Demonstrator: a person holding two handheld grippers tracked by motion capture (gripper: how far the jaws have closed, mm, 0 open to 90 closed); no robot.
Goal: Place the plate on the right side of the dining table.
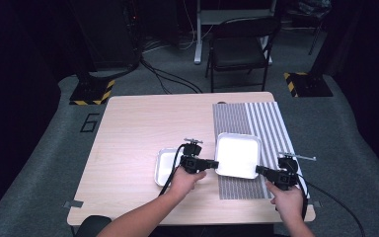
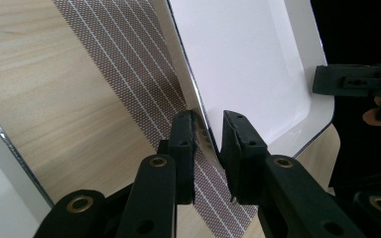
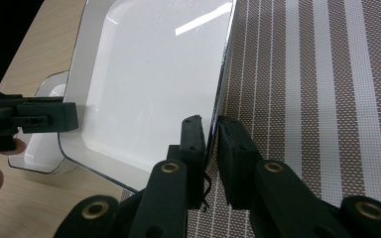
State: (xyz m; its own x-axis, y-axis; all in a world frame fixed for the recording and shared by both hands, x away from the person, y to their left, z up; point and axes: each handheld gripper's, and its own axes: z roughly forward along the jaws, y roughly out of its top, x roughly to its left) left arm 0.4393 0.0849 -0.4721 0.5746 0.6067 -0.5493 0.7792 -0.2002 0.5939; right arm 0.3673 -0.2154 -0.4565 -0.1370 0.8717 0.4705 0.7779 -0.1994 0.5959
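While both forearms reach in from the table's [image 1: 128, 128] near edge, each hand carries one gripper level and pointed inward at the large white tray [image 1: 238, 154].

Left gripper [image 1: 212, 164]: hand curled round its body, jaws closed on the tray's left rim; in the left gripper view the left gripper [image 2: 209, 136] pinches the thin rim between its pads.

Right gripper [image 1: 259, 170]: hand below it near the table's near right corner, jaws closed on the tray's right rim; in the right gripper view the right gripper [image 3: 211, 136] clamps that edge.

Large white tray: square, shallow, glossy, empty, held between the two grippers over the left part of the striped mat [image 1: 266, 123]; whether it touches the mat cannot be told.

Small white tray [image 1: 165, 165]: on bare wood just left of the large one, partly covered by the left gripper and its cable.

Striped mat: along the table's right edge.

Beyond the far edge: black folding chair [image 1: 239, 49], floor cables.
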